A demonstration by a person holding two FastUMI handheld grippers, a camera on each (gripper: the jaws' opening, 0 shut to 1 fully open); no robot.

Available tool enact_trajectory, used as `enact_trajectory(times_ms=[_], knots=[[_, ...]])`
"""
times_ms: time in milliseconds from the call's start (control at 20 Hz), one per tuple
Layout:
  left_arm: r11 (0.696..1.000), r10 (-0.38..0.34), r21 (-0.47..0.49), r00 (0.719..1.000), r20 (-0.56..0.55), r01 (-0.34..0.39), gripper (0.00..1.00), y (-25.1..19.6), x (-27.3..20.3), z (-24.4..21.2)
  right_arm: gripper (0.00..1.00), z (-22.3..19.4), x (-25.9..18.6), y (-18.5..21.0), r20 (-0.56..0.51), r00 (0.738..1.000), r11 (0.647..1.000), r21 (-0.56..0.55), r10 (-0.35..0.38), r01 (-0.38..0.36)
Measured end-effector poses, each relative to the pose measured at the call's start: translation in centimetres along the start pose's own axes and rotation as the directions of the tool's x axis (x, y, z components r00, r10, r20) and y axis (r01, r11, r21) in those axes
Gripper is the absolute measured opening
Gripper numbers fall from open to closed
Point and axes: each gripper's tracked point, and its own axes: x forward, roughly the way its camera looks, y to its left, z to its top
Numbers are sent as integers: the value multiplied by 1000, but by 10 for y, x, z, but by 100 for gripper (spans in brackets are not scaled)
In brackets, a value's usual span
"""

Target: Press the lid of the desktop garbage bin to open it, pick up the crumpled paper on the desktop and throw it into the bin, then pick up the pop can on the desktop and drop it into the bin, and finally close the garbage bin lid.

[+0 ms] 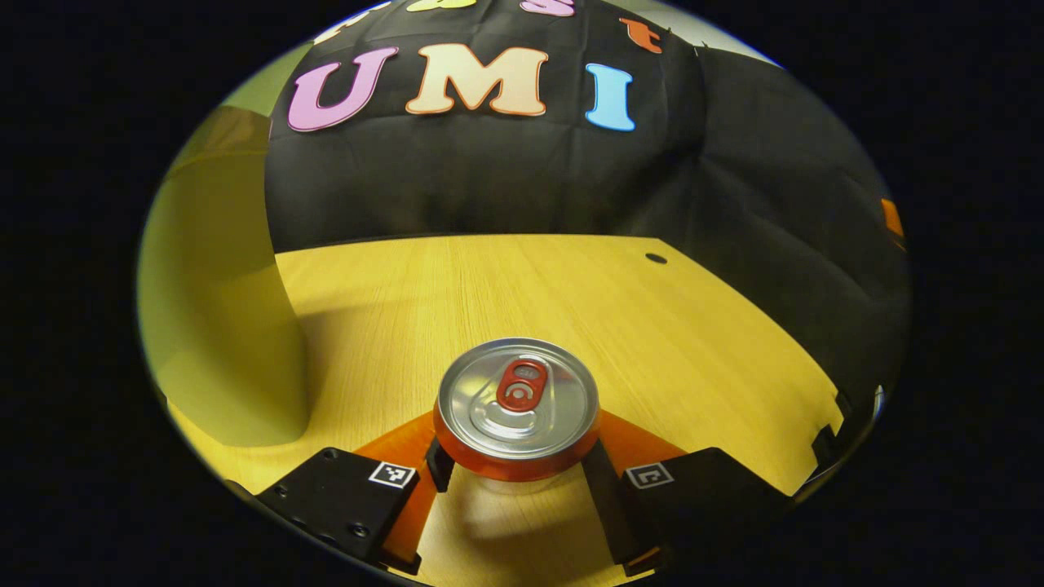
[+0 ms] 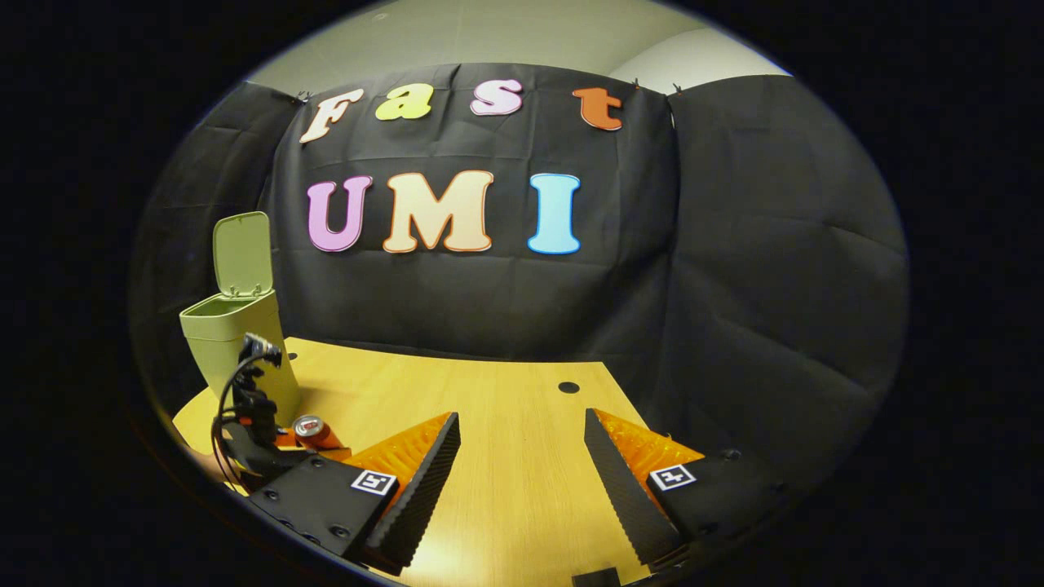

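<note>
Worktop (image 2: 506, 440) of pale wood runs back to the black cloth wall; in the right gripper view its far edge meets the cloth across the middle of the frame and its right edge slants down toward the lower right, with bare boards and one small dark hole (image 2: 568, 387) ahead of the right claw (image 2: 522, 477). That claw is released, its fingers wide apart over bare wood, nothing between them.

At the left of that frame stands the garbage bin (image 2: 245, 359), its lid (image 2: 241, 254) tipped up and open, near the worktop's left edge. In the left gripper view the bin's wall (image 1: 220, 326) fills the left side, just beside the can, while the worktop lies free to the right as far as its slanting edge.

Left claw (image 1: 515, 469) is clenched on the pop can (image 1: 517, 408), a finger pressing each side below the rim. The can stands upright at lower centre, its tab on top; no writing on it can be read. Each claw carries small square black-and-white markers.
</note>
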Motion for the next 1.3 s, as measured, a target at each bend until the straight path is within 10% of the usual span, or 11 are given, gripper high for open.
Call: enact_trajectory(times_ms=[650, 1300], knots=[[993, 104, 13, 919, 380, -118, 77, 68, -72, 224, 97, -15, 25, 69, 6, 991, 987, 87, 132, -132], [927, 374, -123, 840, 394, -355, 77, 207, -130, 233, 97, -23, 46, 106, -31, 983, 978, 112, 183, -179]])
